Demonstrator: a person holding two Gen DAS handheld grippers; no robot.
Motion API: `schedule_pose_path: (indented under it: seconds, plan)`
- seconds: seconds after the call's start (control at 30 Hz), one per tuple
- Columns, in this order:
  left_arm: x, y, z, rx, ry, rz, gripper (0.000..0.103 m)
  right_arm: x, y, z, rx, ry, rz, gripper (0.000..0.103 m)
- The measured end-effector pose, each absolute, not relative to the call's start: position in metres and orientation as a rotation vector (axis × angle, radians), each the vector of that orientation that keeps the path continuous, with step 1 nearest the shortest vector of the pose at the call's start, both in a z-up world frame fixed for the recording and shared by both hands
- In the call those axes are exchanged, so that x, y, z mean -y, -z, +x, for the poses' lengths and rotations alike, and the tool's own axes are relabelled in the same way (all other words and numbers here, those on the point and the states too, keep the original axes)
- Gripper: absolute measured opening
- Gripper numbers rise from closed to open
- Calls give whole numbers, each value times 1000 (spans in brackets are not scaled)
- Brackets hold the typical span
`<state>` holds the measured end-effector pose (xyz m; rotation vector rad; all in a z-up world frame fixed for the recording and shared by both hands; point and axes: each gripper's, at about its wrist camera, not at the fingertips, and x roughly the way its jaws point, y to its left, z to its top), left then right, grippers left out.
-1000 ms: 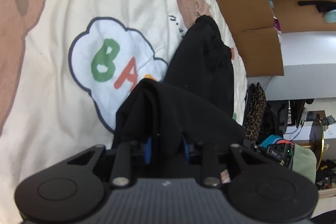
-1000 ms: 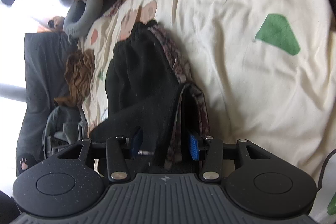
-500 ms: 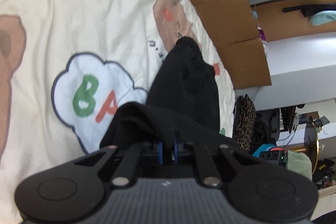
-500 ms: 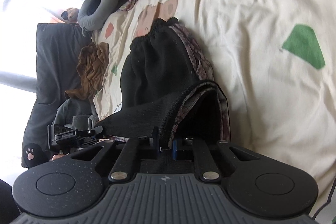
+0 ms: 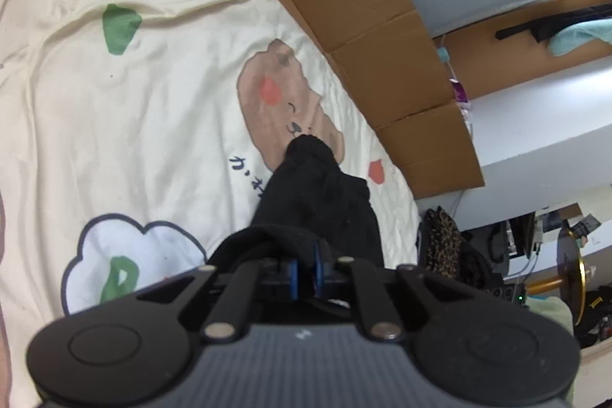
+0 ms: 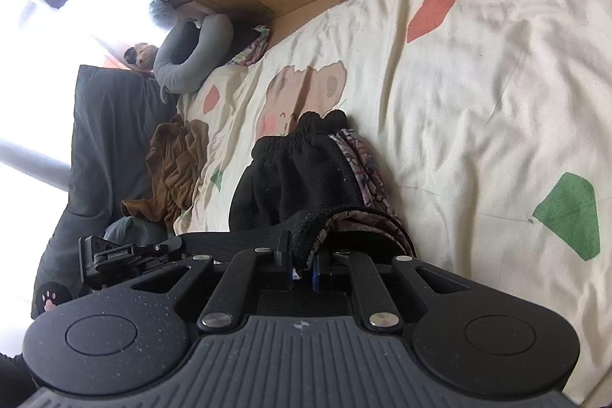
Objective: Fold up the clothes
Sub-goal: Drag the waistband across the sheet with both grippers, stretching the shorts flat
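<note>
A cream bedsheet [image 5: 114,125] printed with bears, green and coral patches and a white cloud covers the bed and fills most of both views; it serves as the landmark here. Along the sheet's far edge stands flattened brown cardboard [image 5: 367,37]; at the sheet's head end a grey neck pillow [image 6: 191,64] lies against that cardboard, and a crumpled brown garment [image 6: 176,171] sits on the sheet's edge just below the pillow.

On the sheet, over the printed bear's face, lies the black garment [image 5: 317,194]; its gathered elastic end rests on the sheet while its near end is raised off the sheet toward the 2 cameras; the right wrist view shows a patterned grey-and-maroon lining [image 6: 363,174] along one side of it.

The left gripper [image 5: 305,268] has its 2 blue-padded fingers [image 5: 293,274] nearly together, clenched on a fold of the black garment's near edge; cloth bunches over and between the pads. The right gripper [image 6: 302,264] is likewise pinched almost closed, its fingers [image 6: 316,268] clamping the garment's hem where black knit and patterned lining meet; the left gripper's black body appears beside it at the sheet's edge.
</note>
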<state>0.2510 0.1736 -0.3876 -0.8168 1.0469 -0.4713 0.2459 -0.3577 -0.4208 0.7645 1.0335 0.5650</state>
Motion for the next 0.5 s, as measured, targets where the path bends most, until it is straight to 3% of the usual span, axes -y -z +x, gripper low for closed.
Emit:
schedule_pose_path:
  seconds: [0.17, 0.3, 0.5]
  plan:
    - [-172, 391, 258, -1063, 456, -808, 15, 364, 421, 254, -1016, -521, 793, 14]
    - [-175, 388, 261, -1028, 443, -803, 21, 367, 418, 259, -994, -509, 780, 32]
    - [-180, 382, 260, -1000, 417, -758, 26, 368, 415, 258, -985, -495, 737, 32]
